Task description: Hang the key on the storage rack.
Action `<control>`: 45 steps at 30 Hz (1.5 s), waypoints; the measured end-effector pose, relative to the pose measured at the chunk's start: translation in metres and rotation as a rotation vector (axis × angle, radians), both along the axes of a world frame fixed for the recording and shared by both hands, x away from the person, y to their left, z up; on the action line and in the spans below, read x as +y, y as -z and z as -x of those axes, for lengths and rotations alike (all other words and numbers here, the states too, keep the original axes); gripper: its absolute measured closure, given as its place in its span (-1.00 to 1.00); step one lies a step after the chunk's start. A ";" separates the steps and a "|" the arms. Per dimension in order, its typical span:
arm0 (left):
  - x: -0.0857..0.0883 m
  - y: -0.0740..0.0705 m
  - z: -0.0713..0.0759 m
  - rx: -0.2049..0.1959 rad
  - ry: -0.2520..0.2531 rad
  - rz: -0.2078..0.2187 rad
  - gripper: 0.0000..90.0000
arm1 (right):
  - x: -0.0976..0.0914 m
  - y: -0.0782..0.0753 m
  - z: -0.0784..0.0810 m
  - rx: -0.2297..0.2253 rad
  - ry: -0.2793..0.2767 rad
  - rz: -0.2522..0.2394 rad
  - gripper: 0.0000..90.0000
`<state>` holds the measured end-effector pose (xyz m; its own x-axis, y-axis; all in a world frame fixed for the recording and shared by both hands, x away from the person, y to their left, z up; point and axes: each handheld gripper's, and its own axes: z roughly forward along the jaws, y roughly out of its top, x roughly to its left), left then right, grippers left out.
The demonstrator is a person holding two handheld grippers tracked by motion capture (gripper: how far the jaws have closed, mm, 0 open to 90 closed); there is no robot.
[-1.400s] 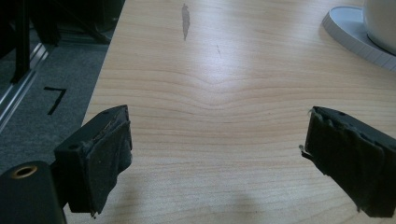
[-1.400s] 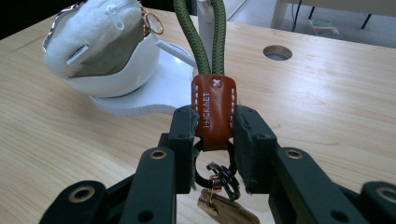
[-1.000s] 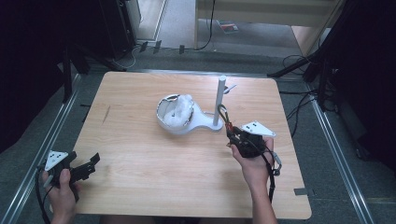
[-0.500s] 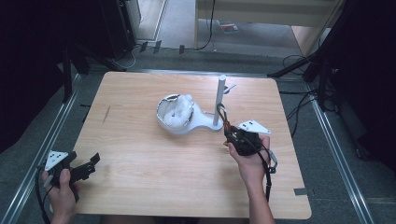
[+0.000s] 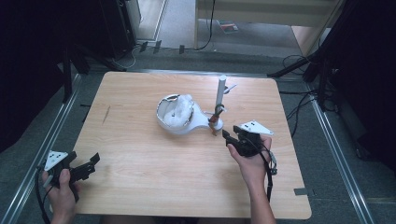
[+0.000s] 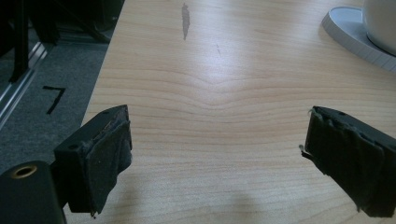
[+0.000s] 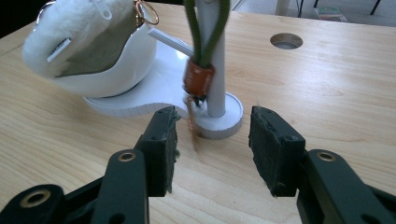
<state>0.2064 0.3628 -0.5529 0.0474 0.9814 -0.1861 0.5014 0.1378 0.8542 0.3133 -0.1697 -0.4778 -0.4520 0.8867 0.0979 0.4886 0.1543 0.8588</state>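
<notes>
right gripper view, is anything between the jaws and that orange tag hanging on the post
Nothing visible blocks it. The right gripper has just been opening, and its jaws now stand apart with only bare table between them. The orange tag hangs on its green loop against the white post straight ahead, its thin tail dangling near the left jaw.

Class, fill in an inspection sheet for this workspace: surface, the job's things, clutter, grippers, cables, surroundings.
Surface: wooden table, one dark streak near its left edge.
Job's things: white stand with an upright post; a green loop with an orange tag hangs on the post; a white fluffy item sits in the bowl.
Clutter: nothing seen.
Grippers: right gripper open just short of the tag, jaws just opened, nothing gripped; left gripper open, empty.
Cables: black cables on the floor.
Surroundings: grey floor, metal rails.
</notes>
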 end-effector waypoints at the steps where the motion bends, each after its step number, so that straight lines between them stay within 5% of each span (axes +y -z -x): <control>1: 0.000 0.000 0.000 0.000 0.000 0.000 -0.82 | -0.003 0.000 0.001 -0.003 -0.001 0.000 0.15; 12: 0.000 0.000 0.000 0.000 0.000 -0.001 -0.82 | -0.029 0.004 0.012 -0.003 0.051 -0.013 -0.26; 15: 0.000 0.000 0.000 0.001 0.000 -0.003 -0.82 | -0.041 0.008 0.017 0.010 0.102 -0.010 -0.66; 22: 0.000 0.000 0.000 0.001 0.001 -0.004 -0.82 | -0.059 0.014 0.026 0.031 0.127 0.001 -0.96; 45: -0.001 0.000 0.000 0.005 0.003 -0.009 -0.82 | -0.120 0.042 0.059 0.063 0.213 0.008 -1.00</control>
